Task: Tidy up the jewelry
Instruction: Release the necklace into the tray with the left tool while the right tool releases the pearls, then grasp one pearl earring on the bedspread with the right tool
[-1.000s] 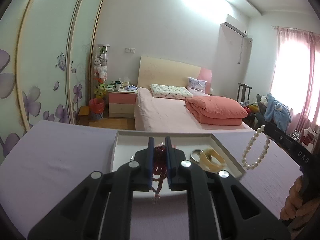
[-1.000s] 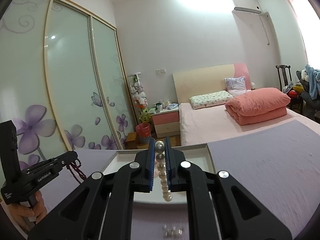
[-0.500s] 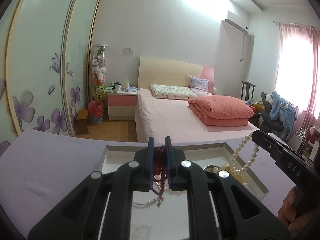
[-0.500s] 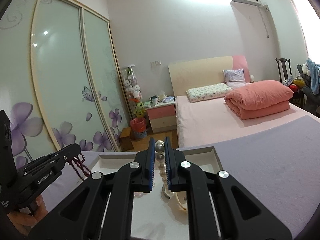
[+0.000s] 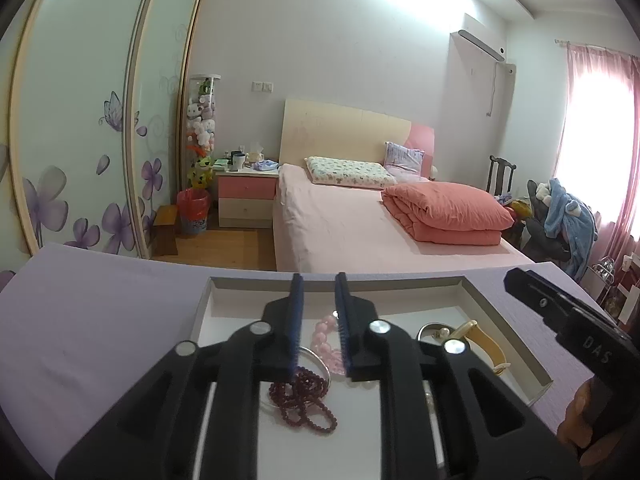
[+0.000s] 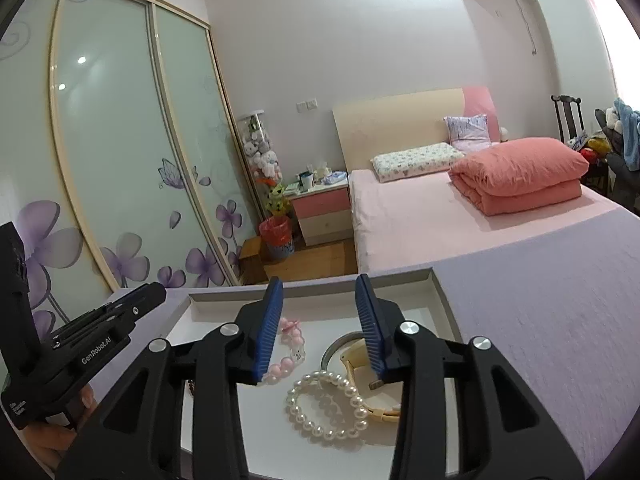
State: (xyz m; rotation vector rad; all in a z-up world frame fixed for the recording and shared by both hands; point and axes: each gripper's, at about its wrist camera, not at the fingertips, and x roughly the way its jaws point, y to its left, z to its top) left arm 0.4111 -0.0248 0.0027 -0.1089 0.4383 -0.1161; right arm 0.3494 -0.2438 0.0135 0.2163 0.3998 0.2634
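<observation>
Both strands have left the jaws since the earlier frames: the dark red bead string [image 5: 305,400] now lies heaped on the floor of the white tray [image 5: 472,292], low in the left wrist view, and the pearl bracelet [image 6: 327,407] lies in a loop at lower centre of the right wrist view. The left gripper [image 5: 319,320] and right gripper [image 6: 318,322] have just been opening, nothing pressed between the pads. A pink bead bracelet [image 6: 289,350] and a yellow watch [image 6: 360,360] lie nearby in the tray.
</observation>
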